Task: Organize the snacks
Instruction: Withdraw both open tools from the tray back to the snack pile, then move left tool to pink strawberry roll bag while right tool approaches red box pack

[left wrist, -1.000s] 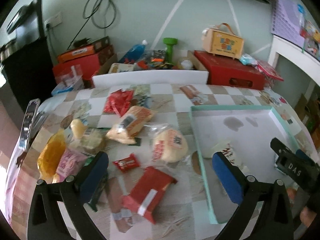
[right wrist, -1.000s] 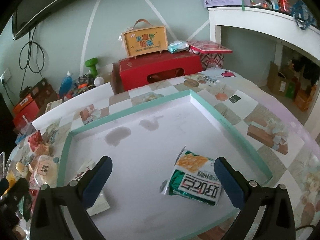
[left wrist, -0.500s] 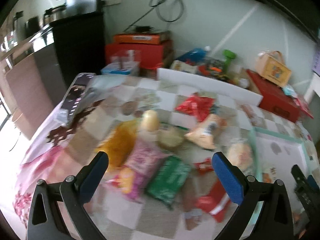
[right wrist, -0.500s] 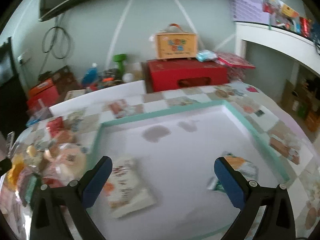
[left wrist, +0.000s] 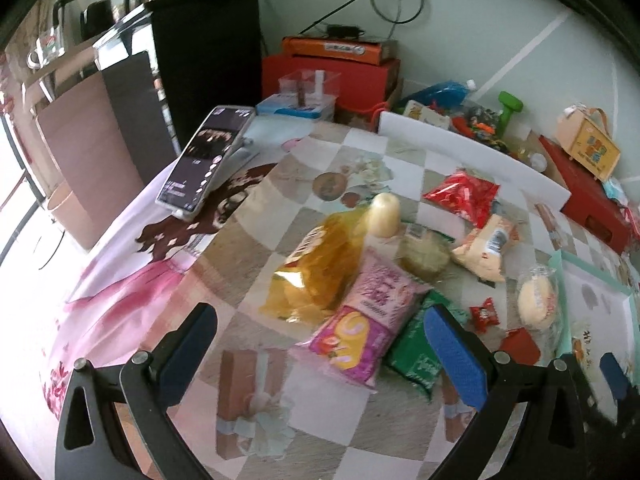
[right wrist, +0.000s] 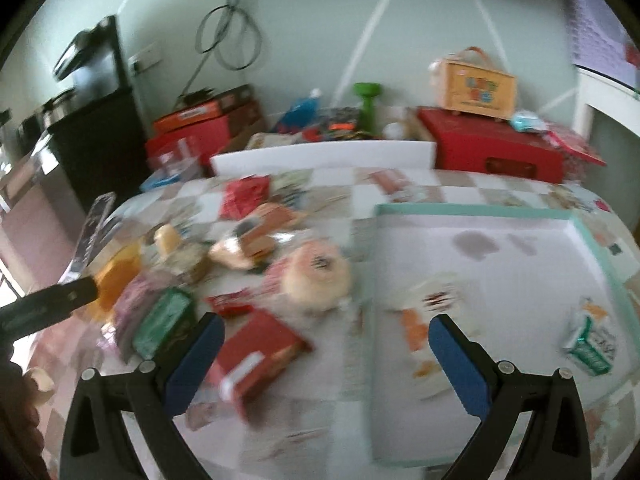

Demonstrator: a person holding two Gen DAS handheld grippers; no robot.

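Note:
Snack packets lie in a heap on the checked tablecloth: a yellow bag point(left wrist: 320, 268), a pink bag point(left wrist: 368, 320), a green pack point(left wrist: 416, 352), a red bag point(left wrist: 464, 196), a round bun point(left wrist: 536, 300) and a red box point(right wrist: 260, 356). My left gripper point(left wrist: 320, 356) is open and empty, hovering near the pink bag. My right gripper point(right wrist: 328, 360) is open and empty, above the red box and the left rim of the teal-edged tray point(right wrist: 592, 248). The tray holds a white packet point(right wrist: 432, 312) and a green-and-white packet point(right wrist: 588, 340).
A phone point(left wrist: 208, 164) leans on a stand at the table's left. Red boxes point(left wrist: 336, 76), a blue bottle point(left wrist: 436, 92), a green dumbbell point(left wrist: 510, 106) and a yellow carry box point(right wrist: 476, 84) stand behind a white board point(right wrist: 324, 156) at the table's back.
Both grippers have swung left. The left view now centres on the snack heap and phone; the right view has shifted from the tray interior to its left rim and the red box.

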